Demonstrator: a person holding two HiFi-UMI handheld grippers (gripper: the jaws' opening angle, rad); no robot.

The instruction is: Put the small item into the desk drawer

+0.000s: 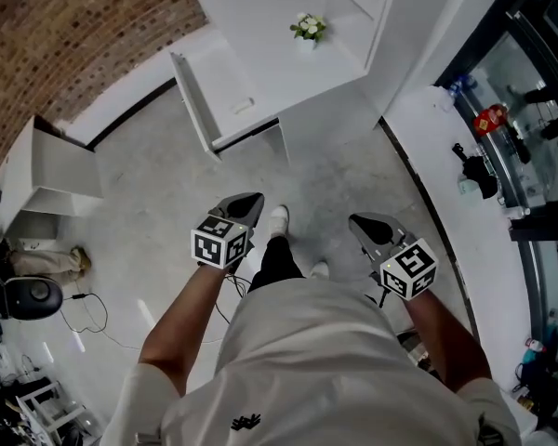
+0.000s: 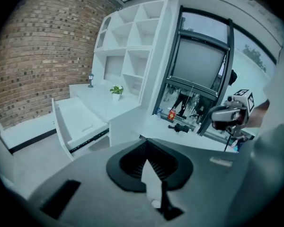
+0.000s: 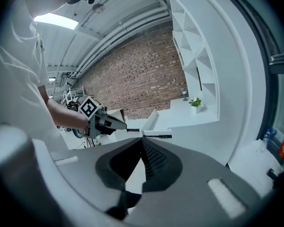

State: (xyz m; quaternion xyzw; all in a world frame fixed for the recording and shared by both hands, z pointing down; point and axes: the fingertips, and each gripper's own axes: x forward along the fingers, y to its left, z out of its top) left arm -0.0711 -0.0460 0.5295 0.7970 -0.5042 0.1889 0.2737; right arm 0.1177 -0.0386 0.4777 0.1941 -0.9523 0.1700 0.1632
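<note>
Two grippers sit low in front of you, side by side over the floor and well apart from the desk. L gripper: jaws closed, pads meeting at the tip in the left gripper view, nothing btwn them. R gripper: same, jaws drawn together to a point in the right gripper view, holding nothing. Your feet show on the floor just beyond the jaw tips.

Further out, the desk drawer stands pulled open on the desk's left side. One small white item lies flat on the drawer floor, near the right-hand edge and close to the desk body. That's the only thing visible inside; the rest of the drawer floor is bare white.

On the desk top, a small pot w/ a white-flowered plant stands upright near the back, just beside the shelf unit, whose open cubbies rise above the desk.
</note>
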